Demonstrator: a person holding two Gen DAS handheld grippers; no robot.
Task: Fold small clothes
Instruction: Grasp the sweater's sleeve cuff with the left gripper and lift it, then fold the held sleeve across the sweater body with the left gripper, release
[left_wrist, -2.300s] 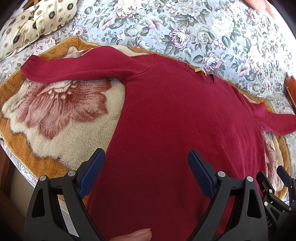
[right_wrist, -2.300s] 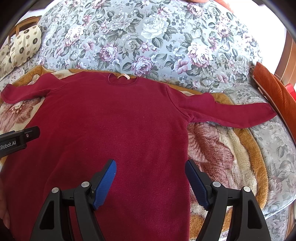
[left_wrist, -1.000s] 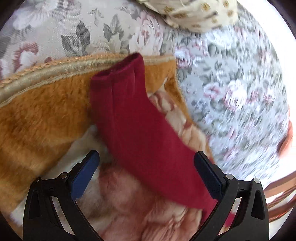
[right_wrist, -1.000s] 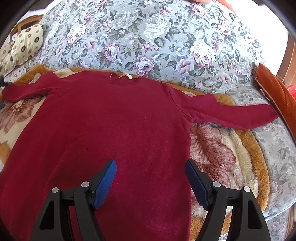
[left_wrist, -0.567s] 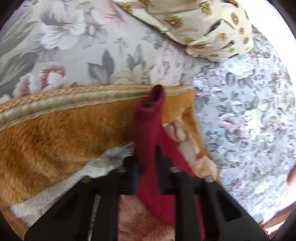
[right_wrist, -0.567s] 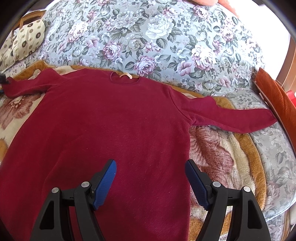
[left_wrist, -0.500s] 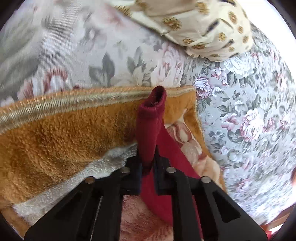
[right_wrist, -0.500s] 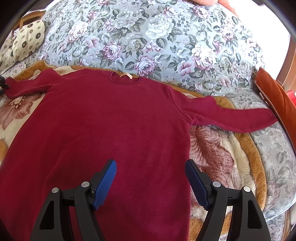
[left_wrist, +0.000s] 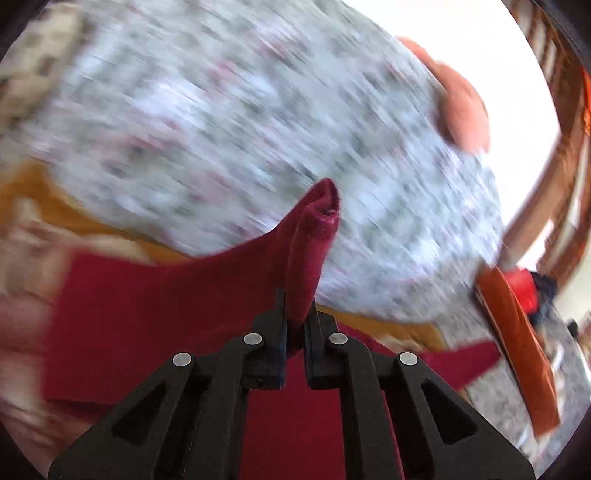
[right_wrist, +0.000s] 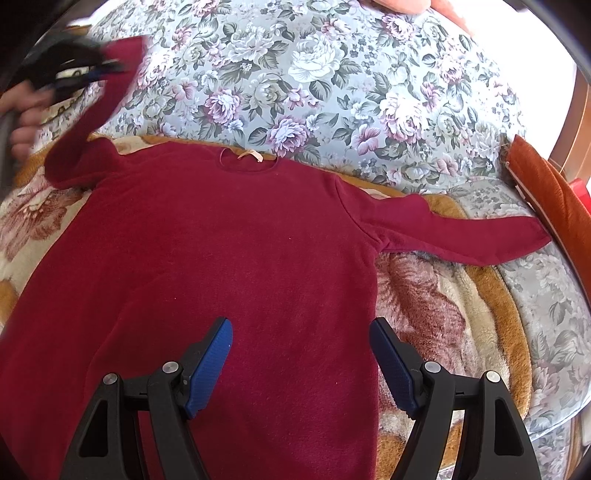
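My left tongs (left_wrist: 294, 325) are clamped on the cuff end of the left sleeve (right_wrist: 107, 88) of the dark red long-sleeved knit top (right_wrist: 229, 258); cuff pokes out past the tips toward 12 o'clock in the left wrist view. That view is motion-blurred, so background detail there is unreliable.

Top lies flat, front up, on the tan-and-cream floral plush blanket (right_wrist: 436, 295) over the grey-blue floral bedspread (right_wrist: 332, 74), neckline at 12 o'clock, hem toward me at 6.

Key relation: lifted sleeve hangs from the left tongs at roughly 10–11 o'clock in the right wrist view, above the shoulder, running down to the body. Fold target is the torso, which lies toward 4–5 o'clock from that grip. My read: carry the cuff across toward the chest, sleeve axis laid roughly across the body.

Right tongs (right_wrist: 301, 354) are apart, holding nothing, hovering over the lower torso near the hem. The right sleeve (right_wrist: 454, 232) is flat, pointing to 3 o'clock; the right tongs are the nearer ones for it.

Risk: sleeve drags the shoulder and wrinkles the body.
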